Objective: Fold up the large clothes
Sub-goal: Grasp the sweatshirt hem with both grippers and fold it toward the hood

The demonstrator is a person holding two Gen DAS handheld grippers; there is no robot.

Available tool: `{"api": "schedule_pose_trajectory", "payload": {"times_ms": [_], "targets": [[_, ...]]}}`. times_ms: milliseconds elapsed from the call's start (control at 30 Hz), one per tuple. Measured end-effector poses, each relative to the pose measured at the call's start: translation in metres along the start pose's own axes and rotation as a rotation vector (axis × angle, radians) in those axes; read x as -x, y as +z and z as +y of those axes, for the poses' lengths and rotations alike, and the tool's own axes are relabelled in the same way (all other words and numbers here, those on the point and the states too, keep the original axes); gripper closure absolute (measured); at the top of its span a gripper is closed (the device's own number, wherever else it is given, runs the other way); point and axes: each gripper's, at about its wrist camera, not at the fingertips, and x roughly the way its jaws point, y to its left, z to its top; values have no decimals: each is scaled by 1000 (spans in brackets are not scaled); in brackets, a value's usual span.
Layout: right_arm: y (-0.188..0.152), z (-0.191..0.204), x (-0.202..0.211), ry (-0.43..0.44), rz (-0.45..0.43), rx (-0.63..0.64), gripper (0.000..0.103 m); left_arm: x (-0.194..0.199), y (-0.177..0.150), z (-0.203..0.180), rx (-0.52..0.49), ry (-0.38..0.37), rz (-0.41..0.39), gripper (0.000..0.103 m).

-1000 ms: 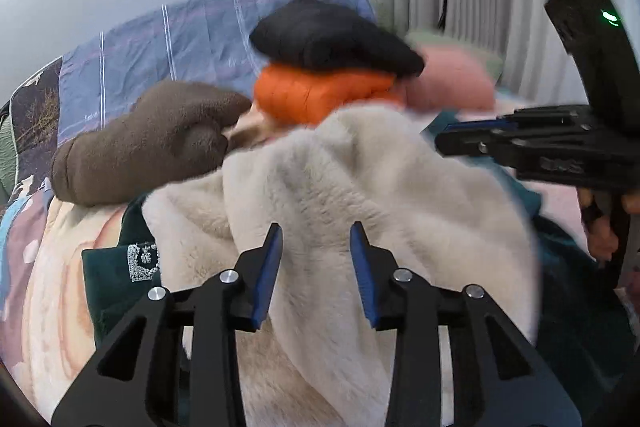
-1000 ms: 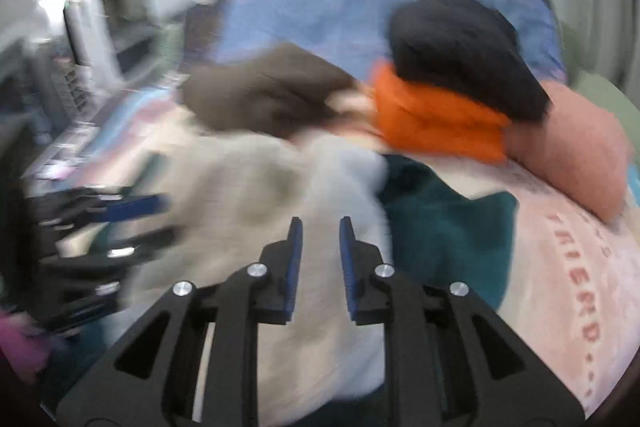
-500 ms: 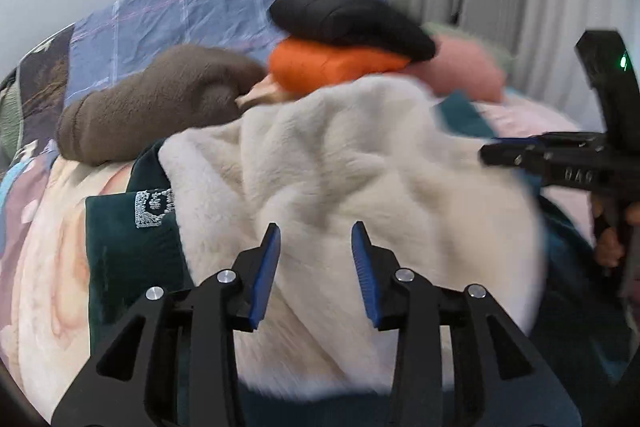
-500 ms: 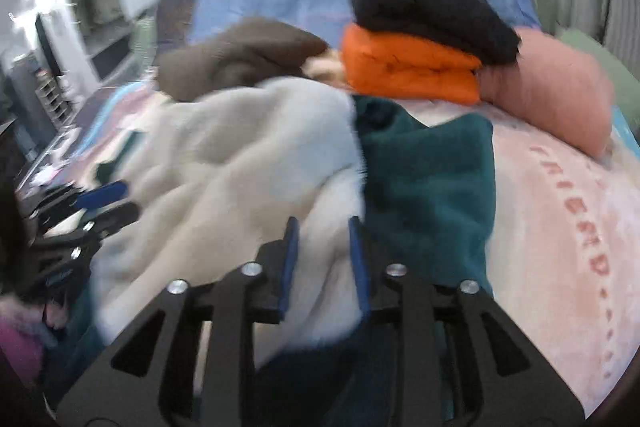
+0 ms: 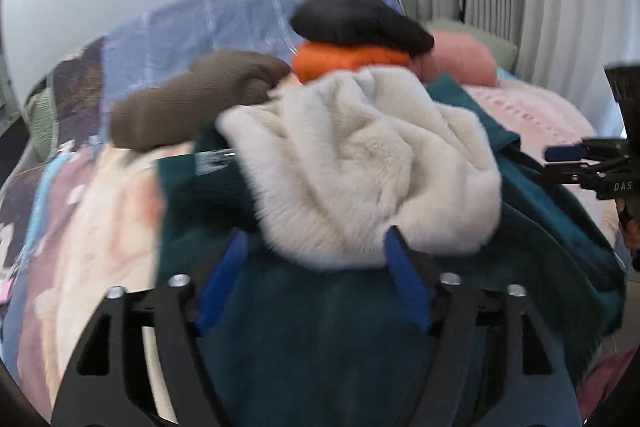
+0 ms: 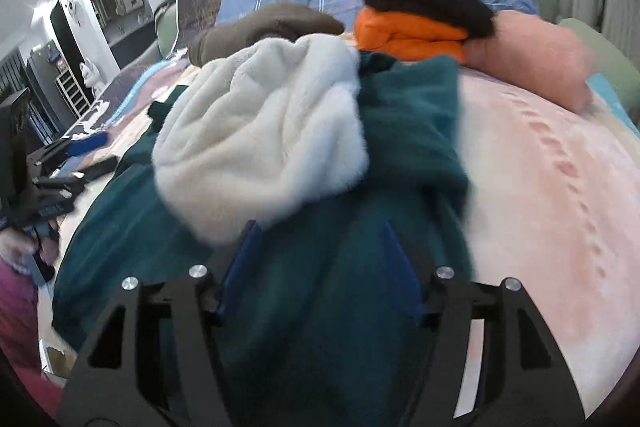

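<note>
On dark green garment (image 5: 320, 327), cream fleece (image 5: 360, 163); both tools agape

Cream fleece (image 5: 360, 163) atop teal garment (image 5: 320, 327)
</note>
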Motion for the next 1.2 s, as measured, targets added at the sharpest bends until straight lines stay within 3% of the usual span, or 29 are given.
{"api": "schedule_pose_trajectory", "payload": {"times_ms": [100, 267, 367, 567, 700, 767, 867, 900, 1000, 1133, 1167, 1200], "targets": [[-46, -27, 27, 14, 5, -109, 39, 38, -35, 31, 103, 34, -6, 23], [-106, -67, 42, 46, 23, -294, 39, 60, -95, 65, 253, 92, 67, 23], [-130, -80, 48, 104, 57, -393, 40, 65, -125, 72, 363, 11, 100, 23], [-158, -72, 74, 225, 45, -419, 40, 62, -162, 54, 345, -23, 154, 23], [-173, -62, 77, 305, 70, -447, 38, 70, -182, 63, 479, -113, 121, 23], [-177, -54, 78, 276, 69, -439, 39, 73, -183, 62, 484, -123, 105, 23], [-174, -35, 89, 181, 26, -324, 38, 75, -181, 57, 475, -130, 97, 29], [-173, -31, 90, 178, 24, -298, 34, 74, -180, 56, 480, -137, 96, 30], [-176, -33, 78, 240, 59, -350, 26, 74, -184, 57, 530, -177, 97, 33], [-188, -46, 69, 351, 101, -488, 26, 85, -191, 56, 559, -219, 86, 34], [-189, -47, 69, 362, 98, -498, 29, 88, -191, 56, 566, -218, 74, 38], [-187, -46, 68, 358, 91, -502, 43, 89, -190, 55, 570, -206, 64, 59]]}}
